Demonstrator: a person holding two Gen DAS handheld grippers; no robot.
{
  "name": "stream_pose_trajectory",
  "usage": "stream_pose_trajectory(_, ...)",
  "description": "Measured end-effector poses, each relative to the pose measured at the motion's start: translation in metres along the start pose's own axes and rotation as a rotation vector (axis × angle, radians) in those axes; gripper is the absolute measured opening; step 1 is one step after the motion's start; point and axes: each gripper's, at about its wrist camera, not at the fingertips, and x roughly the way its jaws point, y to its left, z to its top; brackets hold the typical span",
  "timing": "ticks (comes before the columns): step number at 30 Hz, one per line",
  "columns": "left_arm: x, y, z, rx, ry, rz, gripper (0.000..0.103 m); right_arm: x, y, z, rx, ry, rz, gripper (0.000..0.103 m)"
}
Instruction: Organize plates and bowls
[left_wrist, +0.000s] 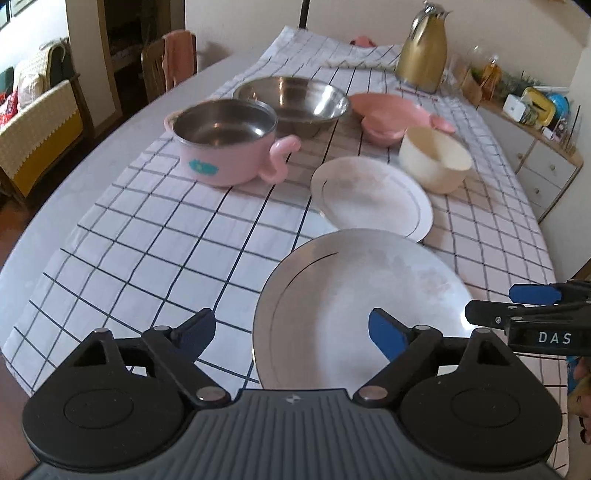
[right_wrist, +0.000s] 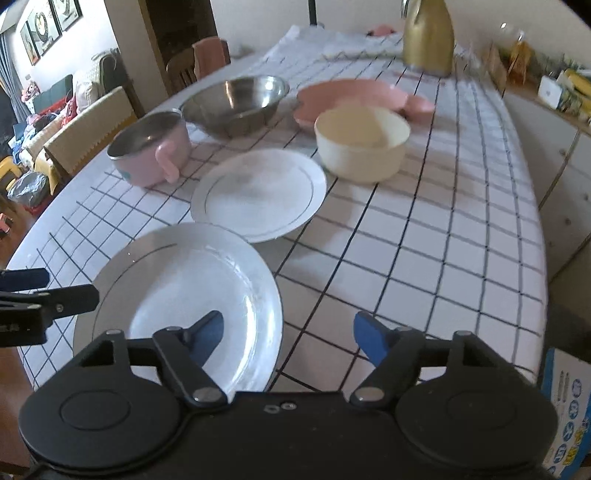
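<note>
your checked tablecloth (left_wrist: 155, 236) covers the dining table. nearest you sits a large white plate (left_wrist: 362, 306), with a smaller white plate (left_wrist: 369, 195) just beyond it. farther back are a pink steel-lined pot (left_wrist: 225, 144), a steel bowl (left_wrist: 291, 99) and a cream bowl (left_wrist: 436, 158). your left gripper (left_wrist: 291, 332) and right gripper (right_wrist: 288, 336) both gape wide over the large plate's opposite rims, gripping nothing.
</note>
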Motion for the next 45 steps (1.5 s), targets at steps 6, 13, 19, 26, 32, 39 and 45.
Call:
stream_pose_trajectory(6,0.021,0.017,0.0,-0.039,0.073,-0.007,0.066,0.016,0.001,0.001,0.01,0.049,0.026,0.058)
stream_pose_trajectory(13,0.029,0.023,-0.003,-0.042,0.123,-0.041,0.039,0.021,0.001,0.001,0.028,0.081,0.062,0.037)
stream_pose_trajectory(19,0.032,0.025,-0.004,-0.04,0.144,-0.049,0.032,0.025,0.002,0.001,0.031,0.087,0.061,0.027)
stream_pose_trajectory(26,0.037,0.029,-0.006,-0.045,0.168,-0.067,0.017,0.029,-0.006,-0.001,0.082,0.108,0.077,0.02)
stream_pose_trajectory(32,0.037,0.03,-0.005,-0.038,0.168,-0.071,0.015,0.028,-0.012,-0.003,0.127,0.122,0.08,0.01)
stream_pose_trajectory(39,0.024,0.029,-0.013,-0.016,0.175,-0.082,0.015,0.015,-0.009,-0.013,0.115,0.141,0.084,0.01)
stream_pose_trajectory(45,0.01,0.02,-0.026,0.015,0.195,-0.095,0.015,-0.008,-0.011,-0.03,0.108,0.156,0.096,0.01)
